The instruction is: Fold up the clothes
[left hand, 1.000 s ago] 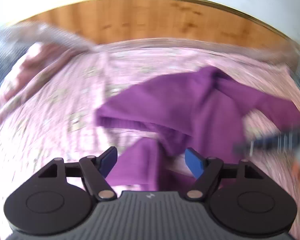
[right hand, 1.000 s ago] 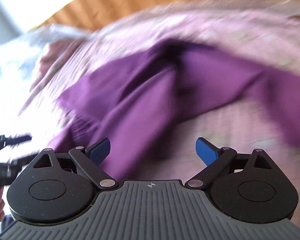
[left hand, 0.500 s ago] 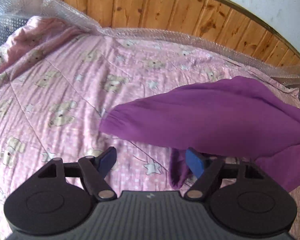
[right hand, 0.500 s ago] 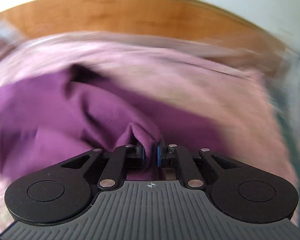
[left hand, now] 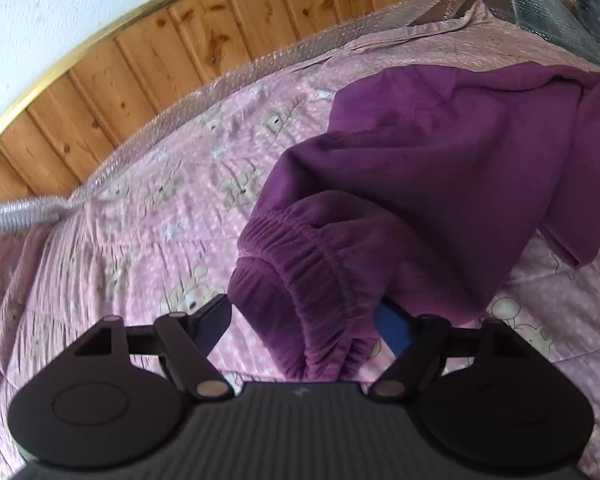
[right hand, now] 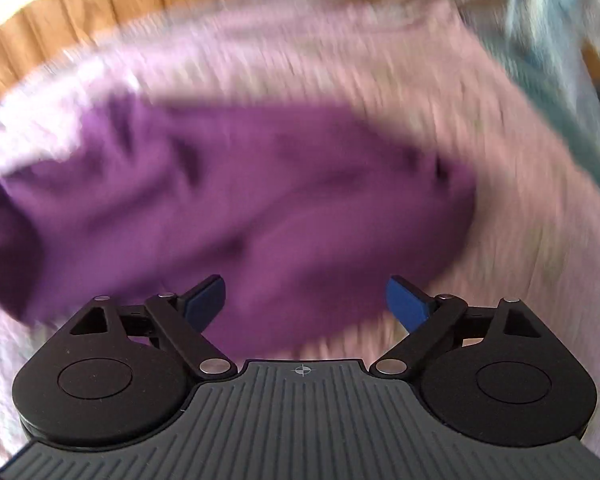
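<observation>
Jaws of the left gripper have just been closing around the purple garment's elastic cuff without pressing yet; the thick cuff may slip out. The right gripper, just opened wide, holds nothing.

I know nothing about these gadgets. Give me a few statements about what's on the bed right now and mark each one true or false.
1. The garment is purple. True.
2. It lies on a plain white sheet. False: the bedspread is pink with a bear and star print.
3. The garment's gathered elastic band sits between the fingers of the left tool. True.
4. The right tool is clamped on the cloth. False: its jaws stand wide apart, having just opened, with nothing pinched.
5. Wooden panelling runs behind the bed. True.
6. The garment is neatly folded into a square. False: it is bunched and rumpled.
</observation>
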Tool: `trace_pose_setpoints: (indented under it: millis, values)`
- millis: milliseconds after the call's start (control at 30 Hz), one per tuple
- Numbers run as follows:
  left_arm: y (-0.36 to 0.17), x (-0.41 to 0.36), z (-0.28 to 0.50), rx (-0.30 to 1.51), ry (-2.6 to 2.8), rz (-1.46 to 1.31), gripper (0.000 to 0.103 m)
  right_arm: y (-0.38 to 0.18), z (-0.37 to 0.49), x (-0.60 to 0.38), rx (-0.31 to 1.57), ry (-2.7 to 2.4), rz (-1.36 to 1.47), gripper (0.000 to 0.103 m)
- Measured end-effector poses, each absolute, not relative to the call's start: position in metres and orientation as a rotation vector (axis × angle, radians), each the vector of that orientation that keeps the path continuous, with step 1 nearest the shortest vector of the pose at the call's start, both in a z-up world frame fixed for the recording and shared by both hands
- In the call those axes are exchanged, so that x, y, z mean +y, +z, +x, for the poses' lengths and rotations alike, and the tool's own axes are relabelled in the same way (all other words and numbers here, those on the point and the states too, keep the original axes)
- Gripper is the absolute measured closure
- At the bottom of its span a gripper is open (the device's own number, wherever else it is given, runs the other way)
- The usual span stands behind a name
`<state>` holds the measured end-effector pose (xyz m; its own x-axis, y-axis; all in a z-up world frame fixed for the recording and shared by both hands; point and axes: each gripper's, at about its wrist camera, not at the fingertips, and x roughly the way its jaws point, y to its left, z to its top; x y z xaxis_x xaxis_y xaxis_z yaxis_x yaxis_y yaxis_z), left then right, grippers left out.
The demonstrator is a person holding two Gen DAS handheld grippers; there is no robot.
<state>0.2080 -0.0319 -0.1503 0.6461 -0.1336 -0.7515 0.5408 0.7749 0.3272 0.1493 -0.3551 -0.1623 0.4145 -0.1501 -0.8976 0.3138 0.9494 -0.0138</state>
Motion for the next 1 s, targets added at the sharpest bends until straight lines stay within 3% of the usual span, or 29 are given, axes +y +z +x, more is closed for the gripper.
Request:
trace_pose_setpoints:
  millis: [33,67,100,133,200,300,433,567,667,800,867,933,967,1000]
  values:
    - [-0.148,-0.036,0.208,0.766,-0.439,0.577,0.057,-0.17,0.148,-0.356,1.094,-0.289,0.189,0.025]
    - [-0.144,-0.039,0.209,0.751,-0.47,0.577,0.093,-0.174,0.146,-0.358,1.055,-0.272,0.222,0.051]
    - [-0.135,-0.039,0.209,0.74,-0.495,0.553,0.092,-0.177,0.144,-0.36,1.016,-0.254,0.255,0.065]
    - [-0.126,-0.038,0.209,0.726,-0.52,0.529,0.093,-0.173,0.144,-0.363,0.976,-0.243,0.262,0.094]
    - [-0.098,-0.028,0.202,0.683,-0.576,0.475,0.093,-0.155,0.143,-0.372,0.899,-0.227,0.258,0.101]
    - [-0.042,0.001,0.186,0.653,-0.681,0.366,0.094,-0.107,0.129,-0.394,0.781,-0.212,0.256,0.102]
    - [0.056,0.067,0.184,0.56,-0.7,0.08,0.094,0.001,0.096,-0.447,0.519,-0.219,0.322,0.102]
    - [0.106,0.126,0.239,0.514,-0.523,-0.209,0.094,0.087,0.115,-0.509,0.312,-0.191,0.413,0.102]
    - [0.073,0.139,0.318,0.629,-0.288,-0.264,0.093,0.081,0.205,-0.523,0.369,-0.216,0.486,0.102]
    - [-0.036,0.146,0.395,0.931,0.116,-0.21,0.091,0.021,0.337,-0.533,0.563,-0.3,0.656,0.097]
    - [-0.075,0.142,0.391,1.033,0.169,-0.17,0.085,-0.032,0.365,-0.525,0.758,-0.288,0.758,0.073]
    - [-0.092,0.143,0.362,1.05,0.144,-0.175,0.077,-0.061,0.349,-0.499,0.81,-0.242,0.738,0.06]
    - [-0.096,0.145,0.344,1.042,0.126,-0.187,0.068,-0.07,0.333,-0.485,0.818,-0.205,0.711,0.048]
    - [-0.1,0.147,0.325,1.035,0.109,-0.2,0.061,-0.078,0.315,-0.477,0.822,-0.185,0.675,0.045]
